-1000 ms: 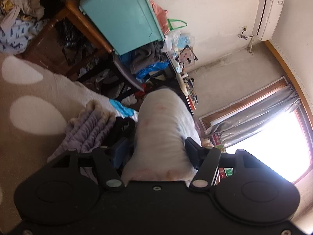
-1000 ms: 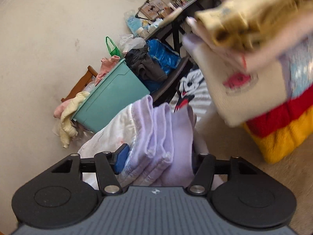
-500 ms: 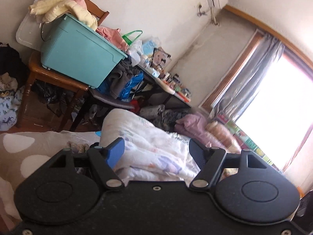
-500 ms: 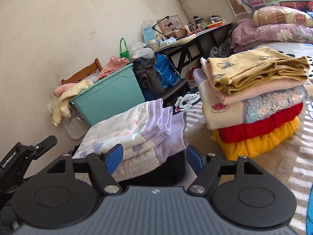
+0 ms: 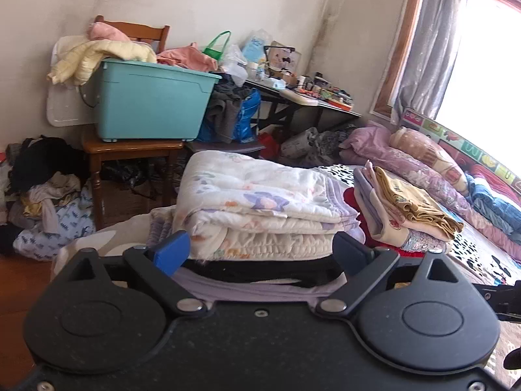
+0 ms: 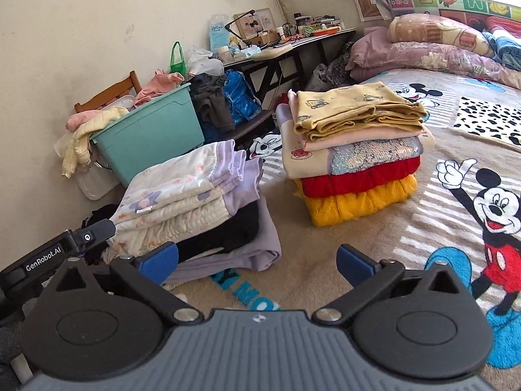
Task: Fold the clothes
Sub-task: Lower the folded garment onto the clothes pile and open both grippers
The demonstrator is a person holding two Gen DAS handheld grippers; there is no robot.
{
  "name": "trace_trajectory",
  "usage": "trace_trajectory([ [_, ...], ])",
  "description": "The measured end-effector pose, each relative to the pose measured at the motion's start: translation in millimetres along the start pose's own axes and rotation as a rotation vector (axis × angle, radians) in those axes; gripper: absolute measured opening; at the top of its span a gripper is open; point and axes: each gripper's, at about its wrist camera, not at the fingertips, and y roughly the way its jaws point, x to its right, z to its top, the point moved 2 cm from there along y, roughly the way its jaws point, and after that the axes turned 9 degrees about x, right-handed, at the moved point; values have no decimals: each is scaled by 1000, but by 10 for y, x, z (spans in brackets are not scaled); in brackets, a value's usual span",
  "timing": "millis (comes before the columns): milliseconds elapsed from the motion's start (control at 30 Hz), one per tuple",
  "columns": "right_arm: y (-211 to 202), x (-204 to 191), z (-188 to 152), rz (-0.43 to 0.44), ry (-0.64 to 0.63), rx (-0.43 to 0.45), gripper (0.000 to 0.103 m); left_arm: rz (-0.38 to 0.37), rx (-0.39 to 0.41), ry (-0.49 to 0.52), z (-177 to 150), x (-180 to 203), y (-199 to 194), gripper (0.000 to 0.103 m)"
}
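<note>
A Mickey Mouse blanket (image 6: pixel 374 260) is covering the bed, and the folded white floral garment (image 5: pixel 260 208) is lying on top of a small stack beside the taller pile of folded clothes (image 6: pixel 355 150). The left gripper (image 5: pixel 260 254) and right gripper (image 6: pixel 257 260) are both hovering spread, grasping nothing.

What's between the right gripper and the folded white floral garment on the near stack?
Nothing visible. The right gripper is open over bare blanket; the white floral garment tops the near stack, ahead and left, just beyond its left finger.
</note>
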Motion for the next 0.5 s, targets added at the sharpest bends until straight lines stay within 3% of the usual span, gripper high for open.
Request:
trace_trajectory([
  [133,-224,-47,-75,-11,-23,-13,103,48,12,72,19,143,-282,100],
  [267,-469,-109,-133,-34,-55,-16,103,99,-6,59,-151,228,-688,103],
  [400,-700,-139,-177,-45,-72,-23,103,77,-44,80,-369,350,-1014,103],
  [500,-869,-180,-199,-52,-102,-15,103,82,-45,102,-307,471,-1168,103],
])
